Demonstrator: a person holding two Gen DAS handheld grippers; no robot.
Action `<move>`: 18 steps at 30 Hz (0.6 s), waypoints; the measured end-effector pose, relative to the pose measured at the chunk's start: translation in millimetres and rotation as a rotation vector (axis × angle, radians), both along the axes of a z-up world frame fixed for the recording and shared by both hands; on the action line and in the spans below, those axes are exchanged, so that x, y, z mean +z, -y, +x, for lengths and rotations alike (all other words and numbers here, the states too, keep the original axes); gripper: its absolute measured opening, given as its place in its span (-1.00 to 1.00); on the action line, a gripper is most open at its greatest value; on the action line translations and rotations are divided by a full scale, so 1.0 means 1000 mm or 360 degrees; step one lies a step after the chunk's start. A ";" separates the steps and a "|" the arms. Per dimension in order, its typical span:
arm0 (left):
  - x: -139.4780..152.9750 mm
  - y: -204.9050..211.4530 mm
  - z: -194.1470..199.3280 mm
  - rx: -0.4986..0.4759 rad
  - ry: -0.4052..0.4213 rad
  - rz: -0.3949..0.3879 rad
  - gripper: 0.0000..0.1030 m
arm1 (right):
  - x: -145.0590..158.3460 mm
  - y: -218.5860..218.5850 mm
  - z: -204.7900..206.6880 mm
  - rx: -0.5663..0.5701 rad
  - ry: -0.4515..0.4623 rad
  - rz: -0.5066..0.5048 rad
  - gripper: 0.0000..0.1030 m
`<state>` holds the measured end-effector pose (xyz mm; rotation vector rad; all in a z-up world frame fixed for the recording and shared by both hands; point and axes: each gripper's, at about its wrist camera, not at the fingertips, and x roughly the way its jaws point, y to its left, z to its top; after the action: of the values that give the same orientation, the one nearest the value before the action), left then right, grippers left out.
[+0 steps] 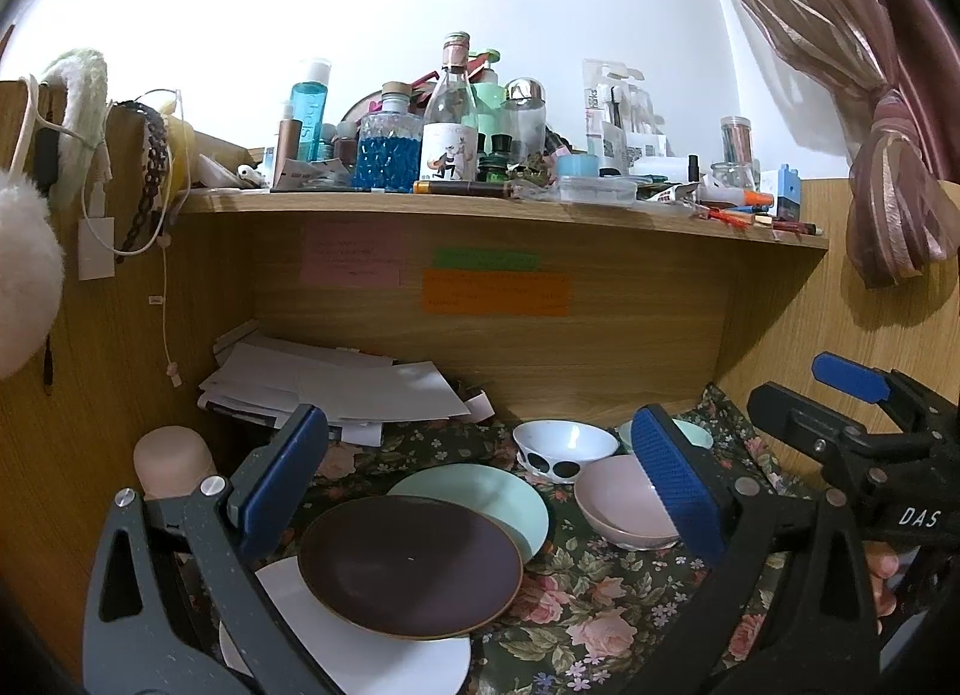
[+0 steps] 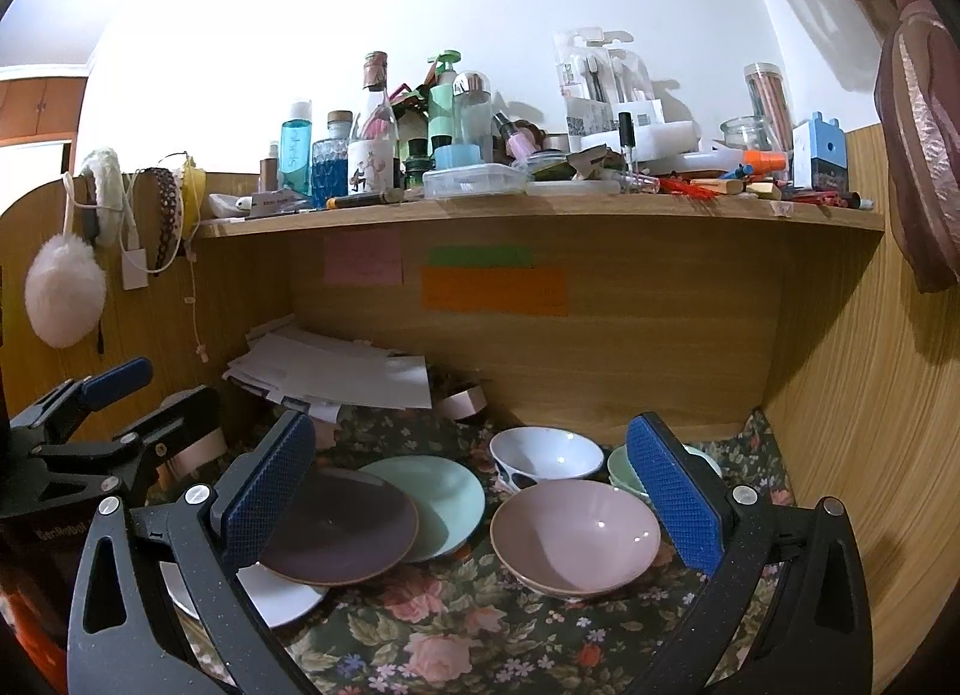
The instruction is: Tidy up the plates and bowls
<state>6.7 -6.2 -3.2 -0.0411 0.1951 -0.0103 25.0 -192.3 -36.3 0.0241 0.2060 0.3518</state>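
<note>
Wooden alcove, worktop under a floral cloth [image 2: 456, 635]; cluttered shelf [image 2: 540, 209] above. Three plates overlap at left: white plate [image 1: 360, 665] lowest, dark brown plate [image 1: 411, 566] resting on it, mint plate [image 1: 480, 494] behind, partly under the brown. Bowls at right: pink bowl [image 2: 576, 536] nearest, spotted white bowl [image 2: 546, 458] behind it, small mint bowl [image 2: 621, 470] mostly hidden. Left tool [image 1: 480, 491] released, jaws wide above the plates. Right tool [image 2: 474, 497] released, jaws wide above the pink bowl. Neither touches anything.
</note>
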 end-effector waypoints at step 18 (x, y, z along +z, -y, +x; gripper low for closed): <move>0.000 -0.001 0.001 0.0003 0.0001 0.0005 0.99 | 0.001 -0.001 -0.002 0.0002 0.0006 0.0004 1.00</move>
<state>7.7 -5.4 -3.2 -0.0383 0.1943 -0.0085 23.2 -191.6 -34.9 0.0260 0.2019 0.3532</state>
